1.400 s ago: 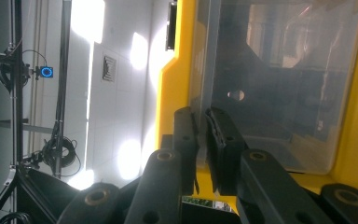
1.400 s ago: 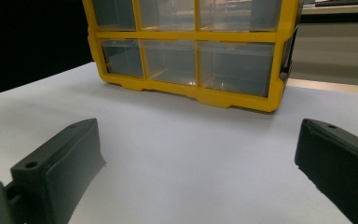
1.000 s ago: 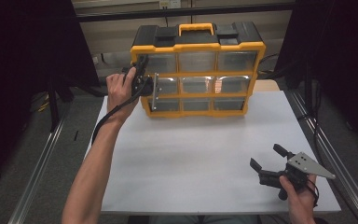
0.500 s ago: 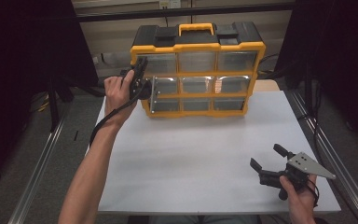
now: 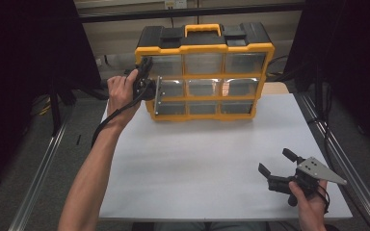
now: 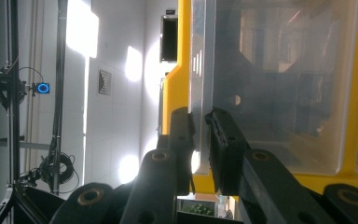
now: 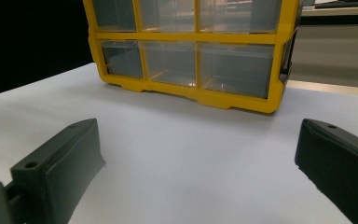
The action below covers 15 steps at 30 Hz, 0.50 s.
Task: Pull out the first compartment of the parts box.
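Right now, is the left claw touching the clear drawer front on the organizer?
Touching. The left gripper view shows the left claw pinching the clear drawer front's edge between its pads.

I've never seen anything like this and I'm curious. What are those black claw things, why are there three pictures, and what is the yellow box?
A person sits at a white table and holds a gripper in each hand, a tool with two black jaws that pinch. One picture comes from a camera high above the table. The other two come from small cameras riding on the grippers, looking along their jaws.

The yellow box is a storage cabinet with clear little drawers and a black top with a handle.

The left gripper is at the cabinet's left side. Its jaws are closed on the edge of a clear drawer that sticks out a little from the front.

The right gripper rests low over the near right corner of the table, jaws wide apart, holding nothing.
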Each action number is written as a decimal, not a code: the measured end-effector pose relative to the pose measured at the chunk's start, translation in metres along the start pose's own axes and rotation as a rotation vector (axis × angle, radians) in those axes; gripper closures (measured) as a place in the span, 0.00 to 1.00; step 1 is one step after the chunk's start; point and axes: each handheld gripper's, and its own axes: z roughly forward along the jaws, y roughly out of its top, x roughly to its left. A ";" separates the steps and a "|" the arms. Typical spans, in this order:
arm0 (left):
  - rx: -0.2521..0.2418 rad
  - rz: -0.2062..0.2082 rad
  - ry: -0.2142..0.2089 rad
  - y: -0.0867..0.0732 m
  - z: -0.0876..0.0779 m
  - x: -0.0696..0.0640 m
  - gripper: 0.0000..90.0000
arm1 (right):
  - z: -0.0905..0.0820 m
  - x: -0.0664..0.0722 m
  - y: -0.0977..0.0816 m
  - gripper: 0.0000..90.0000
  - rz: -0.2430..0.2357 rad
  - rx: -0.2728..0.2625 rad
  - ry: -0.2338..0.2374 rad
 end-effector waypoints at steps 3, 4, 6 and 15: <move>-0.001 -0.009 -0.007 0.000 -0.001 -0.001 0.89 | 0.000 0.000 0.000 0.00 -0.001 -0.001 0.000; -0.004 -0.010 -0.002 0.001 -0.002 0.000 0.89 | 0.000 0.000 0.000 0.00 0.001 0.000 0.000; -0.008 -0.017 -0.010 0.001 -0.004 0.000 0.89 | 0.000 0.000 0.000 0.00 0.002 0.000 0.000; -0.007 -0.014 0.002 0.000 -0.011 -0.001 0.89 | 0.000 0.000 0.000 0.00 0.001 0.000 -0.001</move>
